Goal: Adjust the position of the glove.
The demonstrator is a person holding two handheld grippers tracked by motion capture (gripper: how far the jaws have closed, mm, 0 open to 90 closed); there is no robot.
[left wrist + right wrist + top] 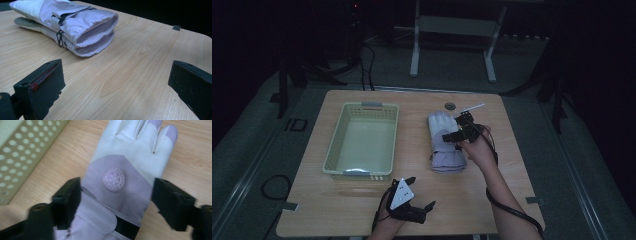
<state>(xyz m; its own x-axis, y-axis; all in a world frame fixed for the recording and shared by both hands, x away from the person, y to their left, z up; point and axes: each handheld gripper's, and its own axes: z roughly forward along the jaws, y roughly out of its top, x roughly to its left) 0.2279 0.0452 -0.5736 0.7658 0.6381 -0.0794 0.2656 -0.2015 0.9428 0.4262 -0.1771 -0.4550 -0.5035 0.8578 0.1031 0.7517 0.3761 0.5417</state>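
Note:
A pair of lilac and white winter gloves (444,145) lies stacked on the wooden table, right of centre, cuffs toward the person. My right gripper (456,128) hovers just above the gloves' right side, open. In the right gripper view its jaws (116,197) stand wide on either side of the top glove (125,167), over the round snowflake badge, and the pads do not press on it. My left gripper (421,192) rests near the table's front edge, open, with bare table between its jaws (115,82). The glove cuffs (85,27) face it from farther off.
A pale green perforated basket (362,108) stands left of the gloves, and its wall (22,150) lies close to the right gripper. A small round disc (450,105) and a white stick (473,107) lie behind the gloves. Cables trail from both grippers.

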